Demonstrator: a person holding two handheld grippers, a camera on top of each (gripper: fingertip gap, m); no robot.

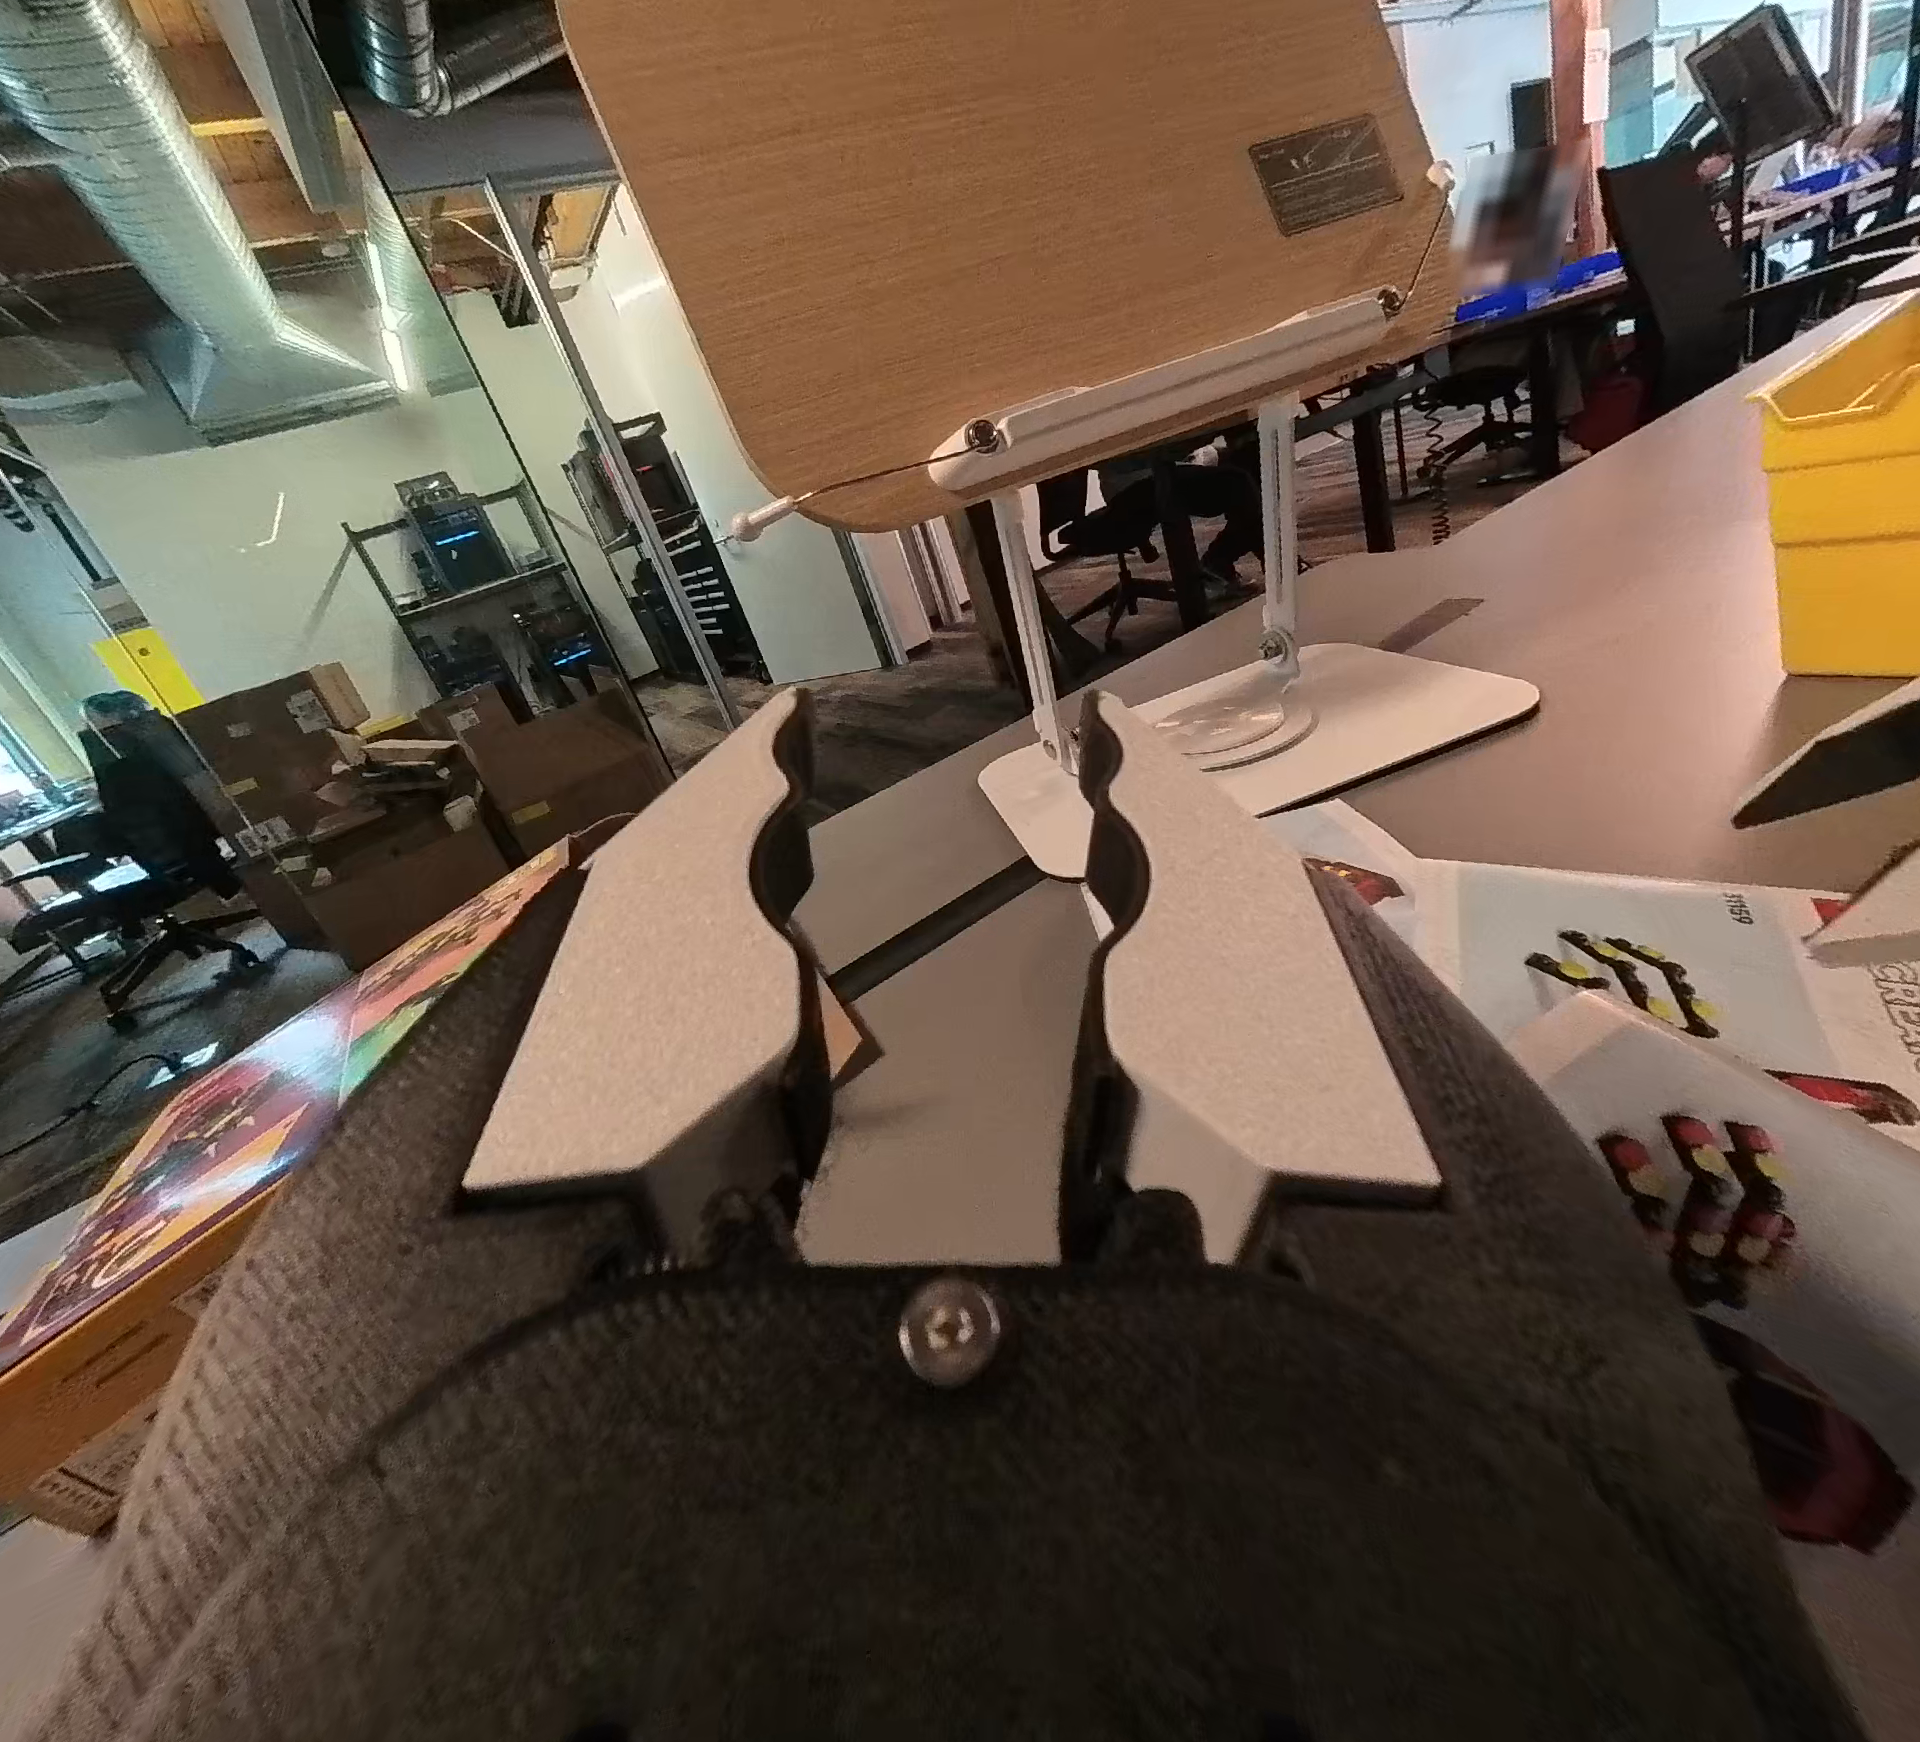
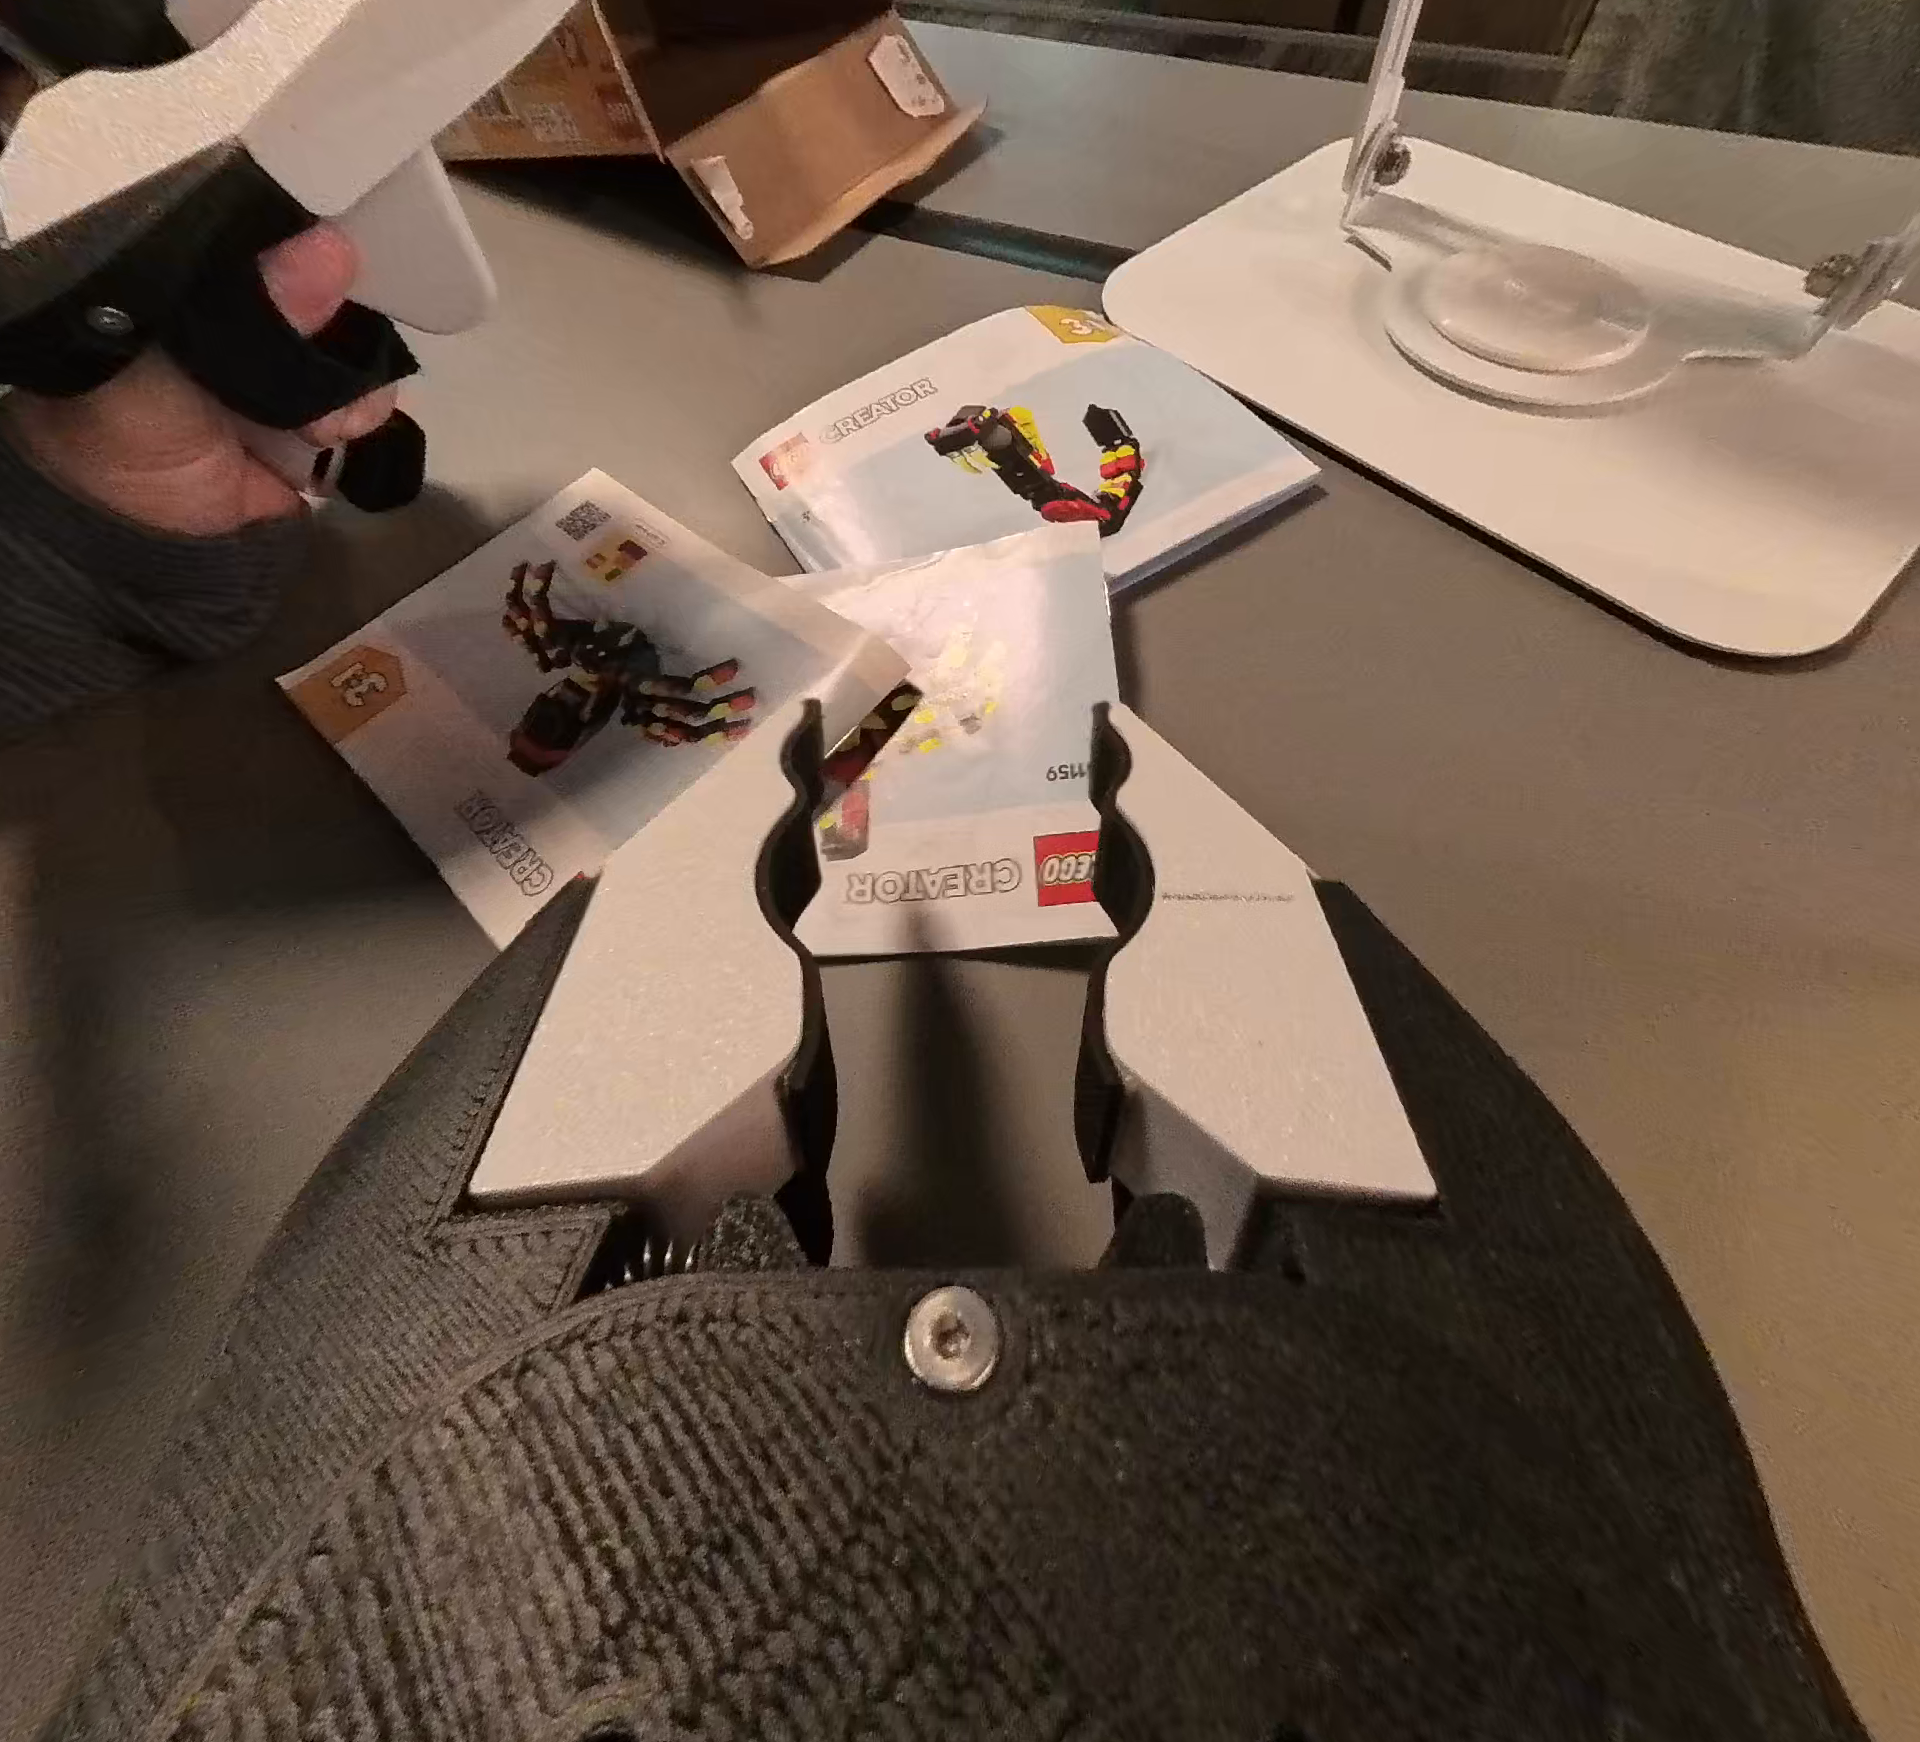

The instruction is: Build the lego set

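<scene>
Three instruction booklets lie on the grey table (image 2: 1455, 861): one with a spider picture (image 2: 540, 684), one with a snake picture (image 2: 1018, 445), and a third (image 2: 966, 819) overlapping both. My right gripper (image 2: 956, 736) is open and empty, hovering just above the near edge of the third booklet. My left gripper (image 1: 945, 736) is open and empty, held higher and facing a wooden book stand (image 1: 987, 165). One of its white fingers (image 2: 312, 61) shows at the upper left of the right wrist view, held by a hand. Booklets (image 1: 1662, 954) lie to its right.
The stand's white base (image 2: 1538, 466) sits right of the booklets. An opened cardboard set box (image 2: 748, 92) lies at the back left; its colourful printed side (image 1: 208, 1121) shows at the table's left edge. Stacked yellow bins (image 1: 1839, 529) stand at the right.
</scene>
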